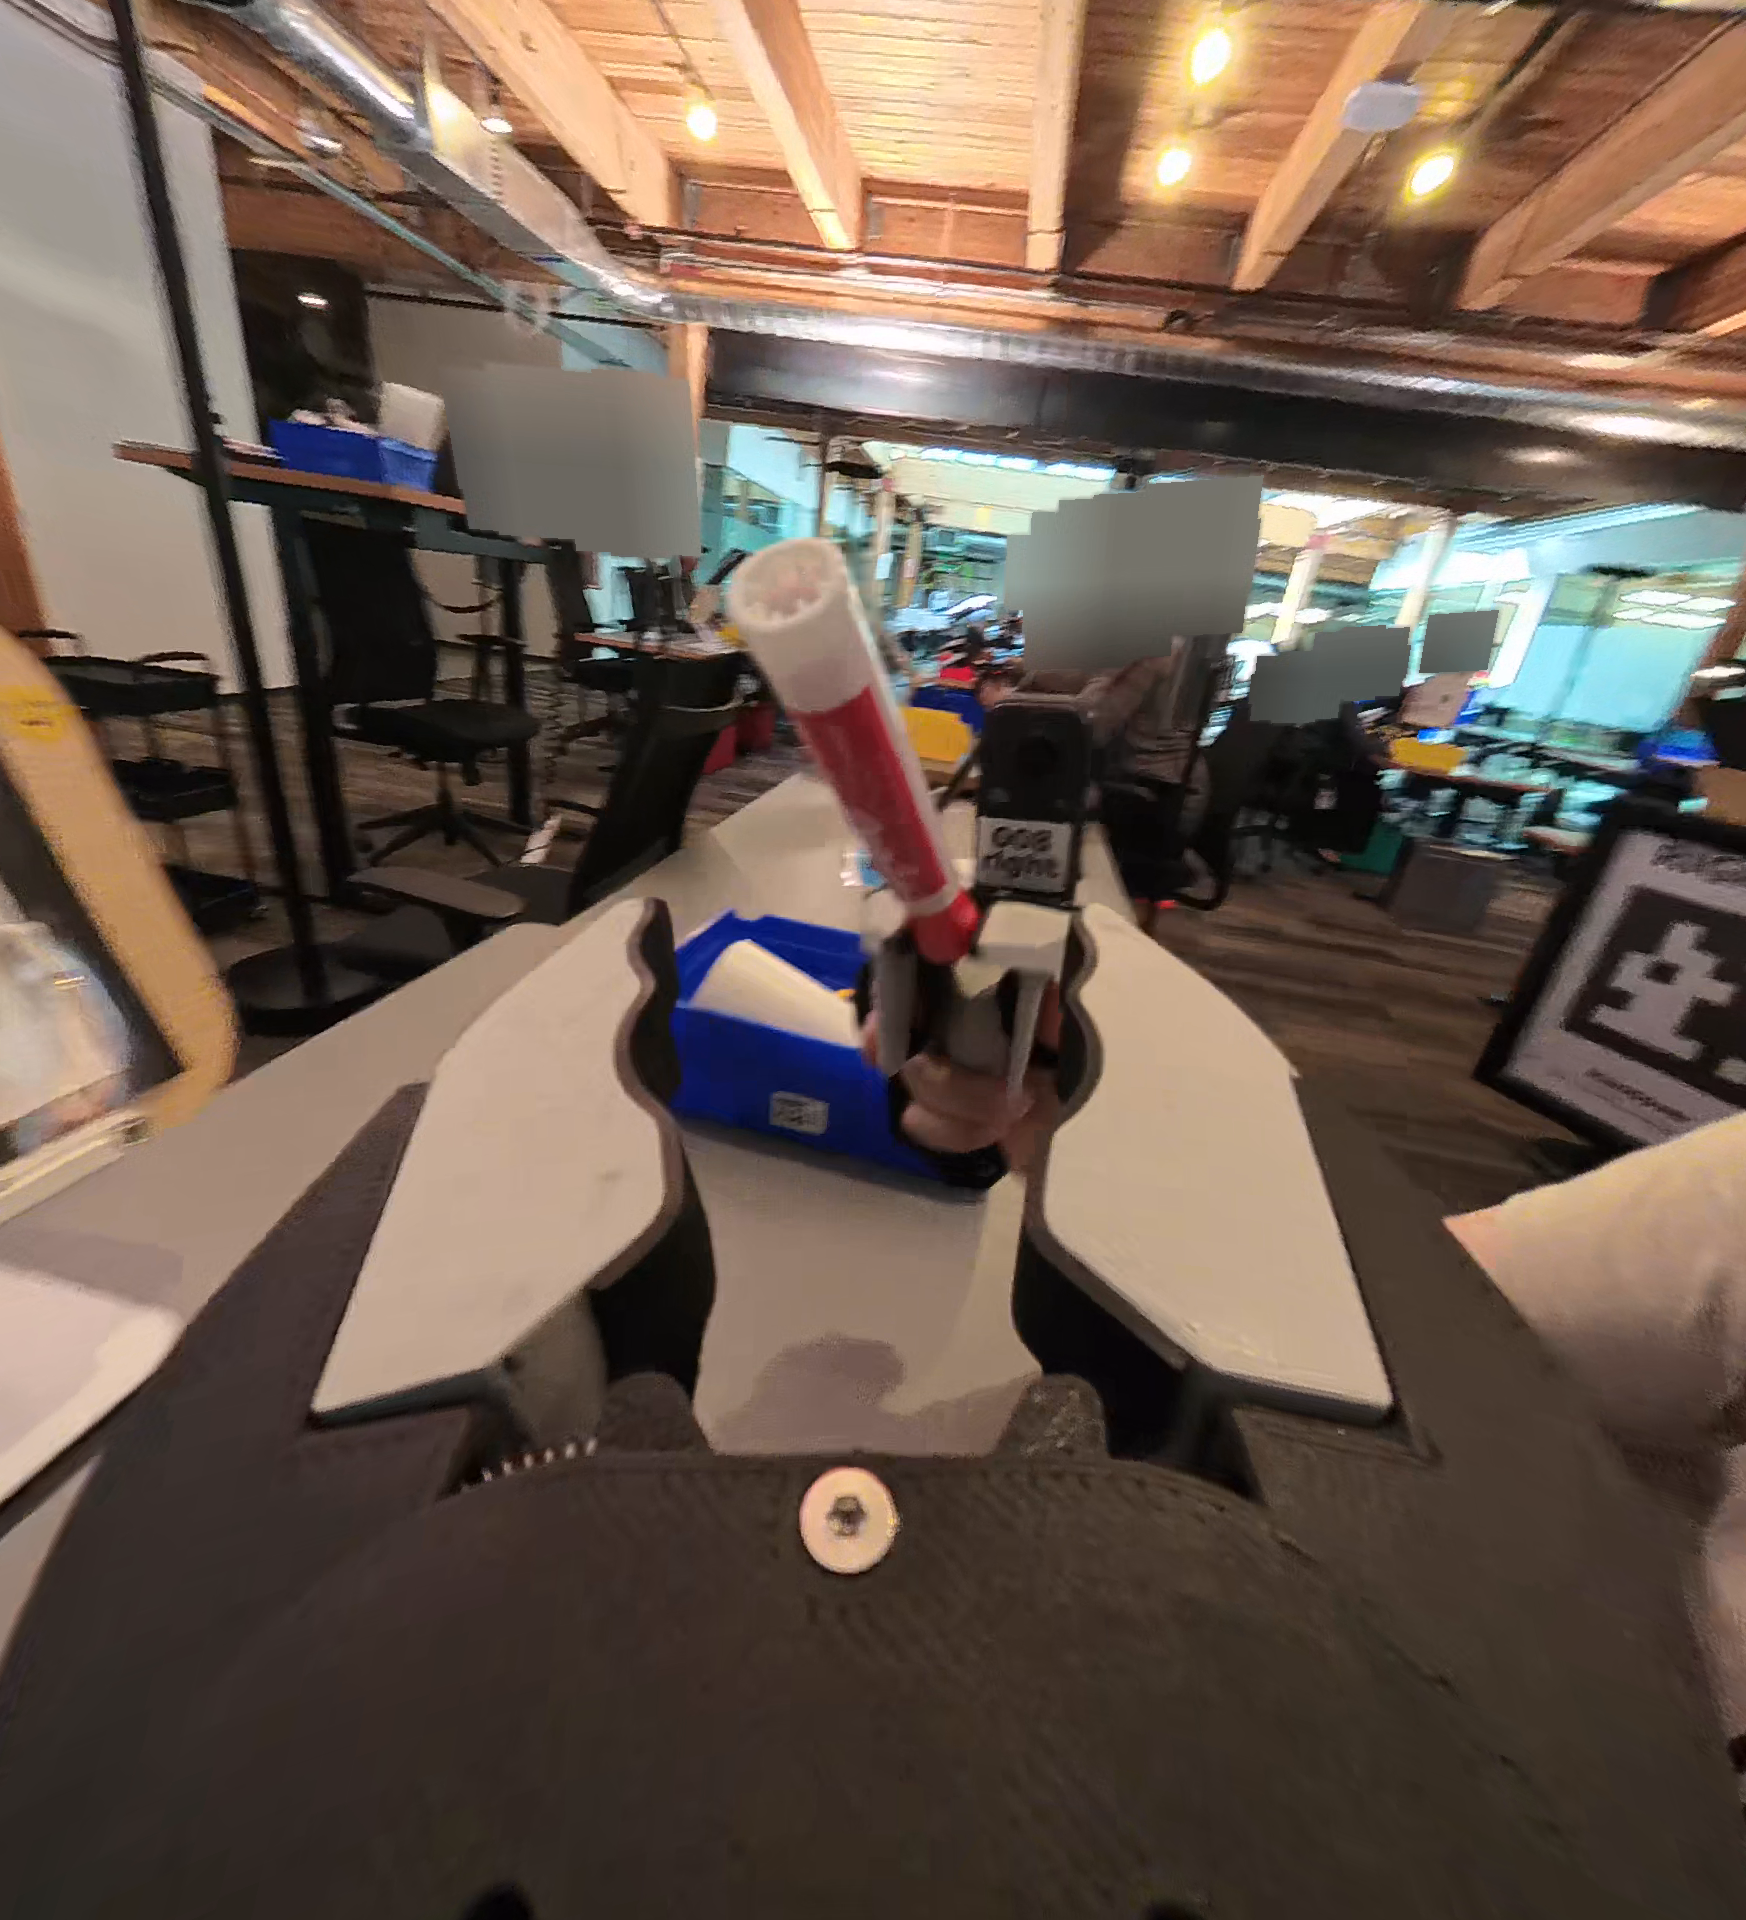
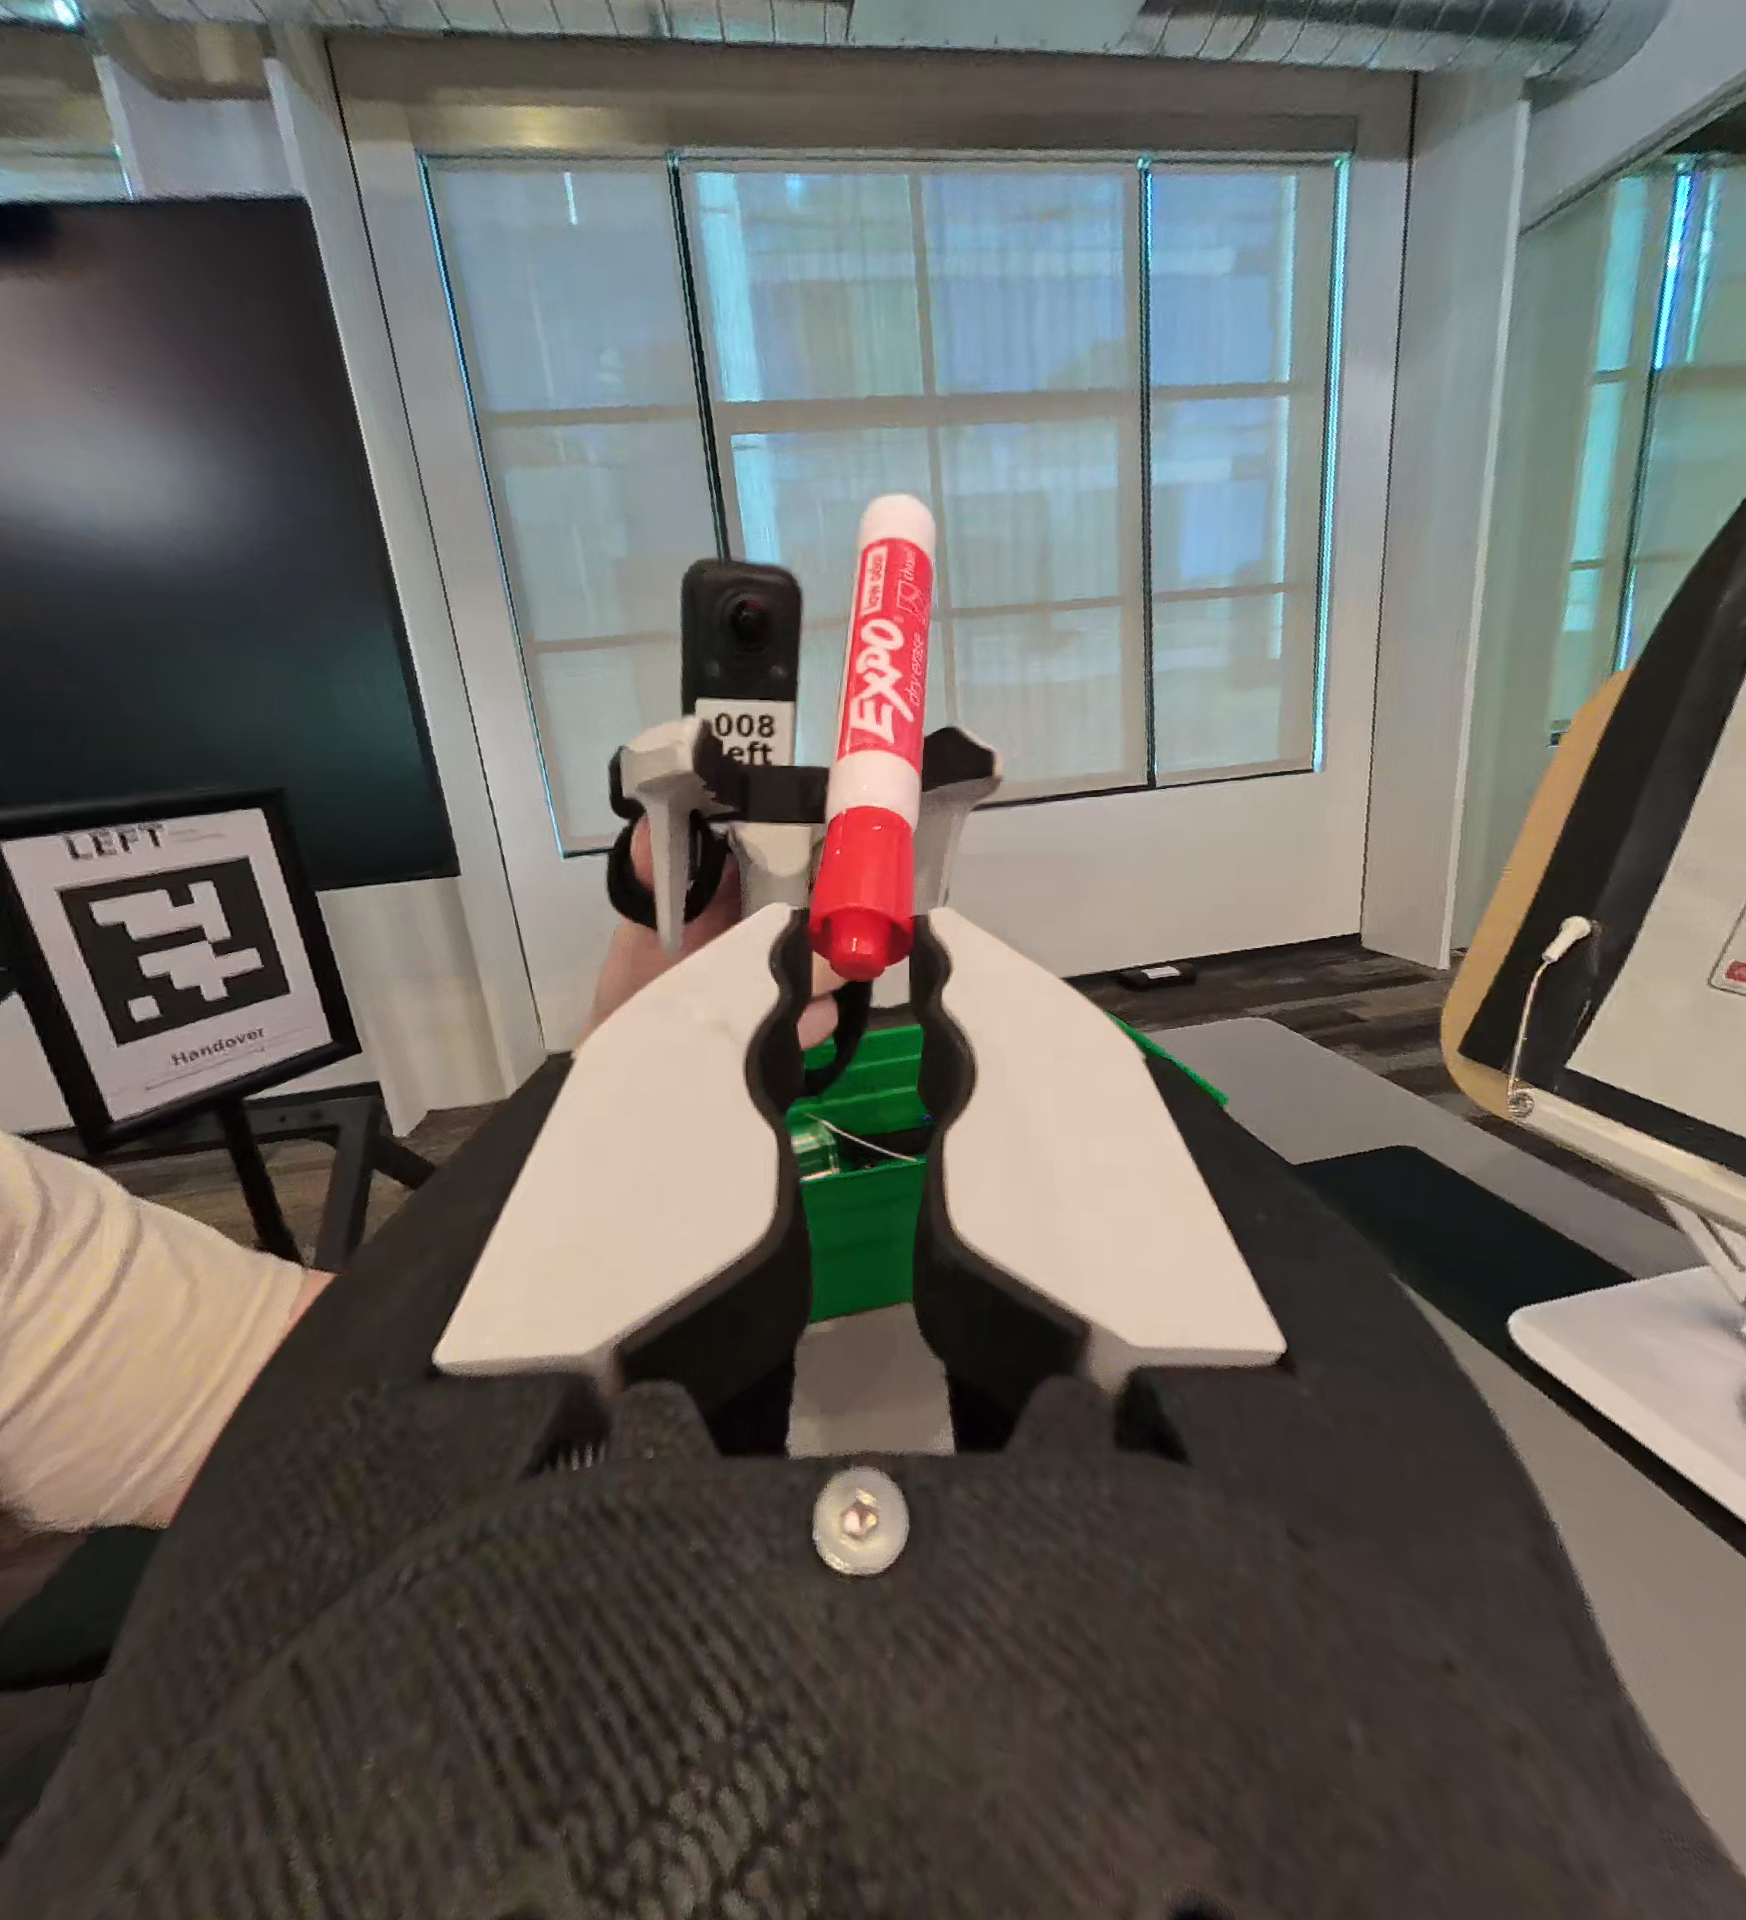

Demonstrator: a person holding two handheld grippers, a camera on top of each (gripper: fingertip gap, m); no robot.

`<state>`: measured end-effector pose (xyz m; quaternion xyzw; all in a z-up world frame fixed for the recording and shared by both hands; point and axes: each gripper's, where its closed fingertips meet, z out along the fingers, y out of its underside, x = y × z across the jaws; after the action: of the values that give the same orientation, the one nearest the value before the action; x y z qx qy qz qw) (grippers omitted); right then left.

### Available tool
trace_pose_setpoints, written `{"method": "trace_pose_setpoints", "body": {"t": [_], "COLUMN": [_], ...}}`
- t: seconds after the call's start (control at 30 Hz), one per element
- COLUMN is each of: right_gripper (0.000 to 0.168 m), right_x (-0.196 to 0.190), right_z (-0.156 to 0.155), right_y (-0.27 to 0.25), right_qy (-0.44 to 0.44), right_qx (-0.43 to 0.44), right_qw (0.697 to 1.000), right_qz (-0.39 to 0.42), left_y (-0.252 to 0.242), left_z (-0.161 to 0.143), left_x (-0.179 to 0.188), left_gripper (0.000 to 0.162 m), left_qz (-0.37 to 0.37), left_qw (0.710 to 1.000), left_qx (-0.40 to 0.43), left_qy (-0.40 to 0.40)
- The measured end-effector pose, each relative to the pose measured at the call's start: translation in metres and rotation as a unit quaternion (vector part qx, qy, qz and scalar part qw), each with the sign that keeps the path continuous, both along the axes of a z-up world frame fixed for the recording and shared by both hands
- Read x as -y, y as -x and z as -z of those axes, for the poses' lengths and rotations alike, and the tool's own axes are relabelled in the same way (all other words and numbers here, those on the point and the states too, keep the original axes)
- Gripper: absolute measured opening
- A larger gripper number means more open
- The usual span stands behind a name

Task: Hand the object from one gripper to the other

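While the red cap end of the marker (image 2: 874, 727) is clamped between the jaws of the right gripper (image 2: 856, 940), the white barrel is left standing up and tilted slightly, free above the tips. Nothing is held by the left gripper (image 1: 853, 997), whose jaws are spread wide apart, with the marker seen beyond them in the left wrist view and not yet between them. A light, stiff, smooth plastic tube is what the marker is judged to be, so it may slip or pivot if pinched near an end; the exposed barrel above the cap is judged the best place for the second hold. Below the grippers, a blue bin (image 1: 775, 1049) holding something white is seen on the grey counter (image 1: 838, 1278), and a green bin (image 2: 864, 1174) is seen in the right wrist view. Framed marker boards are stood beyond the counter's edges on both sides.
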<state>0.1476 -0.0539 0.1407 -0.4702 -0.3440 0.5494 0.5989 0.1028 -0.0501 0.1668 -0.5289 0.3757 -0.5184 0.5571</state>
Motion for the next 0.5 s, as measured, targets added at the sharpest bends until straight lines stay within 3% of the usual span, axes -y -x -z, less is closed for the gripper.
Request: {"method": "trace_pose_setpoints", "body": {"t": [0.1,0.2,0.27,0.37,0.43,0.5], "right_gripper": [0.019,0.019,0.019,0.019,0.019,0.019], "right_x": [-0.001,0.0,0.004,0.015,0.021,0.026], "right_z": [-0.011,-0.015,-0.011,0.003,0.014,0.02], "right_y": [-0.02,-0.04,-0.049,-0.057,-0.062,-0.066], "right_qy": [0.026,0.08,0.103,0.114,0.118,0.122], "right_qx": [-0.041,-0.065,-0.055,0.001,0.04,0.062], "right_qw": [0.999,0.991,0.984,0.978,0.974,0.97], "right_qz": [-0.021,-0.084,-0.132,-0.177,-0.189,-0.201], "left_y": [0.041,0.078,0.084,0.052,0.028,0.009], "left_z": [0.0,0.002,-0.001,0.009,0.014,0.013], "left_x": [-0.018,-0.034,-0.03,0.002,0.026,0.041], "left_gripper": [0.075,0.08,0.081,0.066,0.069,0.069], "left_qz": [-0.126,-0.27,-0.303,-0.188,-0.092,-0.042], "left_qw": [0.989,0.949,0.93,0.951,0.97,0.972], "left_qx": [-0.047,-0.11,-0.127,-0.139,-0.129,-0.117], "left_qy": [-0.052,-0.118,-0.167,-0.201,-0.187,-0.2]}}
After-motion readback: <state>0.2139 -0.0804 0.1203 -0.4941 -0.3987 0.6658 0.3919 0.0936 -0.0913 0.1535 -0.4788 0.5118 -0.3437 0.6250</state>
